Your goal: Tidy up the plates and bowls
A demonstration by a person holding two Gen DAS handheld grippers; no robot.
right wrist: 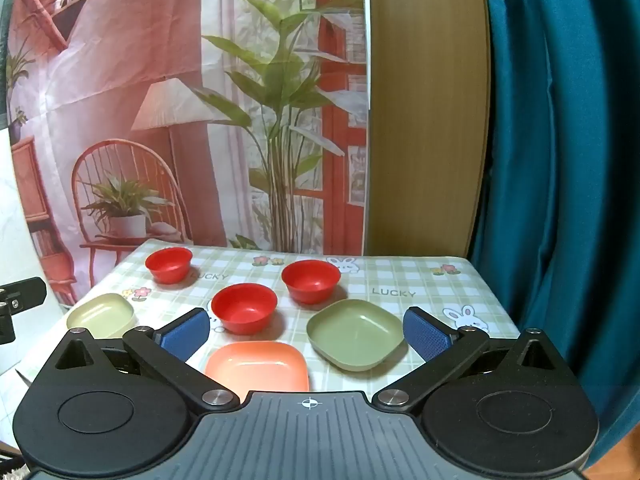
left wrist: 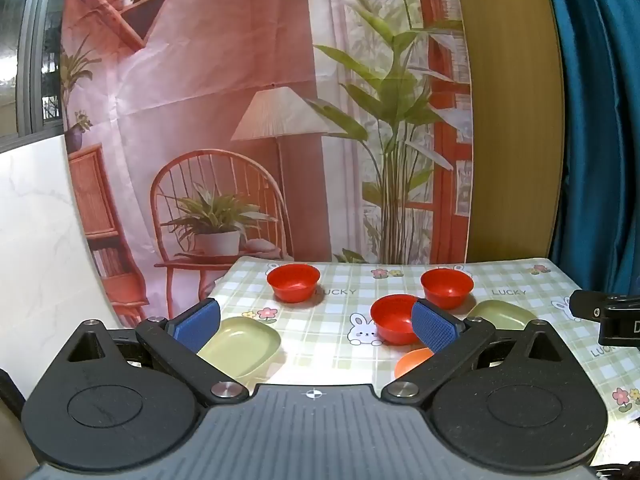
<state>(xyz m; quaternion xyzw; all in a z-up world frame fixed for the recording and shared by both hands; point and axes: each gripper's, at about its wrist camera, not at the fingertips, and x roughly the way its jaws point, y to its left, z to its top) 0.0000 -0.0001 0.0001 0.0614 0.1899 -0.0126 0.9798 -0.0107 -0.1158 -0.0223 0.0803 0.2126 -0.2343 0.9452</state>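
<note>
Three red bowls stand on the checked tablecloth: one far left [right wrist: 168, 265], one in the middle [right wrist: 244, 307], one further right [right wrist: 311, 281]. A pale yellow-green plate [right wrist: 100, 315] lies at the left, a darker green plate [right wrist: 356, 333] at the right, an orange plate [right wrist: 258, 366] nearest. My right gripper [right wrist: 306, 334] hovers open above the near edge, empty, over the orange and green plates. My left gripper [left wrist: 316, 326] is open and empty too, with the pale plate [left wrist: 240, 346] by its left finger and the middle red bowl [left wrist: 394, 318] by its right finger.
The table [right wrist: 420, 280] backs onto a printed fabric backdrop [right wrist: 180, 120], with a wooden panel [right wrist: 428, 120] and a teal curtain [right wrist: 560, 160] at the right. A white marble-look board [left wrist: 36, 240] stands at the left. Part of the other gripper [left wrist: 608, 316] shows at the right edge.
</note>
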